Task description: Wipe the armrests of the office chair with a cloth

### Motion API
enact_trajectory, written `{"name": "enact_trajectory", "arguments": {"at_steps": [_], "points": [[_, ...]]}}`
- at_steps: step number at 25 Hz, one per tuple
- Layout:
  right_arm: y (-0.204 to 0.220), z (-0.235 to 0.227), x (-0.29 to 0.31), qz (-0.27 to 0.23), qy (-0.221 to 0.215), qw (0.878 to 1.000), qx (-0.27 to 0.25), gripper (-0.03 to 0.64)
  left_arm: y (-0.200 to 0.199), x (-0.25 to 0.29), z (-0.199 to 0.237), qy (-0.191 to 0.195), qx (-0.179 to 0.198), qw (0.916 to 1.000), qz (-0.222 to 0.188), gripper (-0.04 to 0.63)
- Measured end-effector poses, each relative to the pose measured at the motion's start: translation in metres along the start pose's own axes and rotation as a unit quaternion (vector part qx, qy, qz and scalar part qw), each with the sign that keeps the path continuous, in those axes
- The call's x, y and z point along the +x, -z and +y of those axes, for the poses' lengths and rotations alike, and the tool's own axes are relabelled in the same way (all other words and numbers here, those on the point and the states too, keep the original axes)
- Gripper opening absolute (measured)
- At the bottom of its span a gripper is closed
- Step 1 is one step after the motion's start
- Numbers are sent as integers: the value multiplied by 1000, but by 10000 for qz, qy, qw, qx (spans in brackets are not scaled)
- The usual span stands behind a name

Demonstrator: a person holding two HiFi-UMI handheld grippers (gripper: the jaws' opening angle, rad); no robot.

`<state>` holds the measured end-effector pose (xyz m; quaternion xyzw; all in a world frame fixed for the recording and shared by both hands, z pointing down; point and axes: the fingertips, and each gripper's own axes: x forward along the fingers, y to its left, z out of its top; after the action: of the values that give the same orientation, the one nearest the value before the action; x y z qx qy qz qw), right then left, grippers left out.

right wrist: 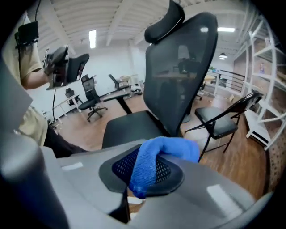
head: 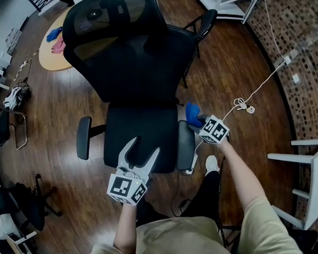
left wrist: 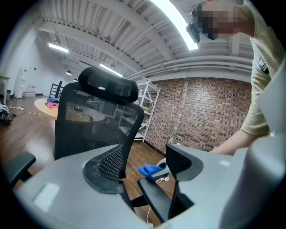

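While both forearms reach forward over the office chair (head: pixel 135 56), the right gripper (head: pixel 194 122) is angled inward, its jaws clamped on a blue cloth (head: pixel 192 112) at the back end of the right armrest (head: pixel 185 145). The left gripper (head: pixel 142 148) hangs above the seat's front edge, jaws spread wide with nothing between them.

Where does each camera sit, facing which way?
Head view: overhead, facing down on the office chair; forearms, left claw, right claw.
Left gripper view: over the seat front, facing backrest and brick wall; open claw, person's torso.
Right gripper view: by the armrest, facing across the seat; claw shut on blue cloth.
All three share office chair and blue cloth.
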<state>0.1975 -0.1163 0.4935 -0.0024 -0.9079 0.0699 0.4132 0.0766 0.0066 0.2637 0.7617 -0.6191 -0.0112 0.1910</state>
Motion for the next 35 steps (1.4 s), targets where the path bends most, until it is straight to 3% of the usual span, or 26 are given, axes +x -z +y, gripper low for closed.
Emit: {"name": "enact_trajectory", "arguments": {"at_steps": [2,7,13,18,21,23,25,27,29,33,35], "points": [[19,20,6,76,74,9997,-224,23,-1,1,1,-40,-48,10000,15,288],[54,99,-11,-203,56,9998,0,21,1,3,9,-98,-178,9998,-72,284],[83,209,-13,-140,-453,9977,485,21,-1,9,7,-64,-295,9994,-149,284],[99,248,-3,451,-1212,9916,-36,23,-1,2,11,-103,-370,9990,-247,282],[49,217,-30,-274,-1173,9923,276,21,-5,-10,18,-219,-378,9985,-323,279],[4,166,-46,-782,-774,9920,627,21,-8,-20,26,-324,-395,9980,-360,276],[-35,107,-47,-936,-223,9924,765,21,-9,-32,35,-413,-426,9974,-415,267],[-61,60,-28,-634,177,9968,462,22,-10,-43,43,-494,-439,9966,-483,264],[-65,27,7,104,363,9993,-77,23,-12,-51,48,-564,-440,9960,-537,265],[-37,10,62,1591,134,9831,-892,21,-8,-67,55,-670,-502,9946,-614,265],[-26,17,72,1854,-34,9777,-990,21,-6,-72,58,-713,-532,9941,-623,264]]}}
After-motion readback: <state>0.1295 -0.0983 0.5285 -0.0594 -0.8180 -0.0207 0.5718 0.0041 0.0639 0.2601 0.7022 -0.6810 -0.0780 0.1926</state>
